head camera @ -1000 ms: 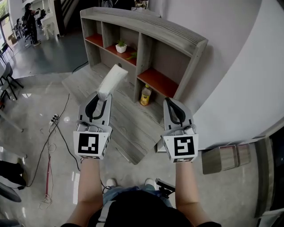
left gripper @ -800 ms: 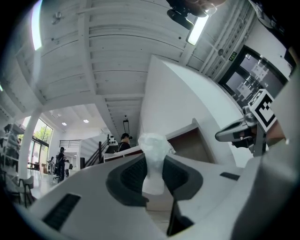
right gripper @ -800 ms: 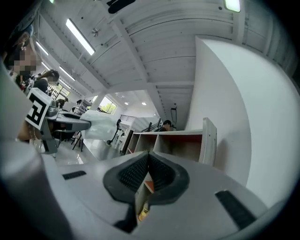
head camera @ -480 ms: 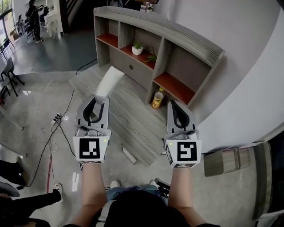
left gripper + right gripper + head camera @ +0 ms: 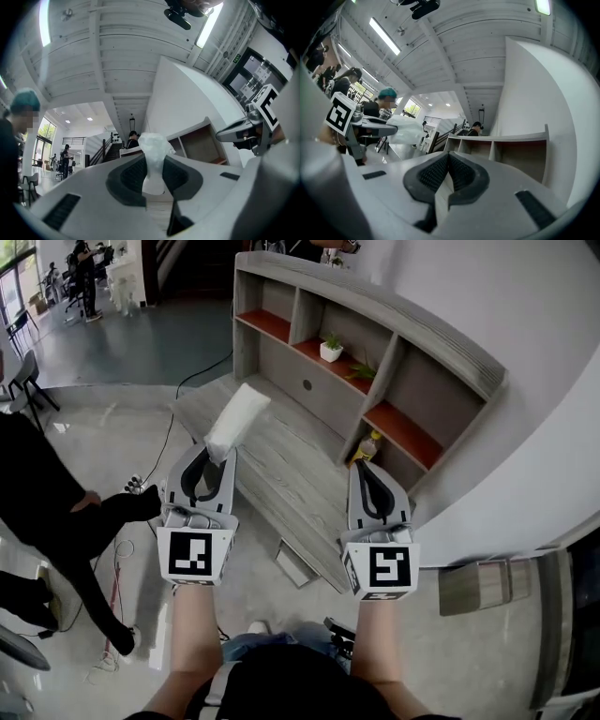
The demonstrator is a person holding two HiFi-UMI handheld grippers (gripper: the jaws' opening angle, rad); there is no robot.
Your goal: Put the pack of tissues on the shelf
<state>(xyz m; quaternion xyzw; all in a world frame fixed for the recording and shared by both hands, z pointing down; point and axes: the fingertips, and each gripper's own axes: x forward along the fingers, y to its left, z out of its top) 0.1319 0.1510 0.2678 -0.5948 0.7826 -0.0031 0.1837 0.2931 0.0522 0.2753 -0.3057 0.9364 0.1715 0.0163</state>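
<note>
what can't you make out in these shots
1. Print on the soft white tissue pack: head view, too small; lower end hidden between the left tool's pads.
2. Yellow bottle's label: head view, too small.
3. Person in black clothes: head view, cut off by the left edge.

The shelf (image 5: 375,343) stands against the wall, ahead and to the right. A platform (image 5: 281,474) lies before it. A potted plant (image 5: 331,348) sits in a middle compartment. A bottle (image 5: 367,448) stands at the shelf's foot. The pack of tissues (image 5: 236,423) projects forward from between the jaws of the left gripper (image 5: 214,454), above the platform. The right gripper (image 5: 367,470) is alongside on the right, and a person (image 5: 47,493) stands to the left.
</note>
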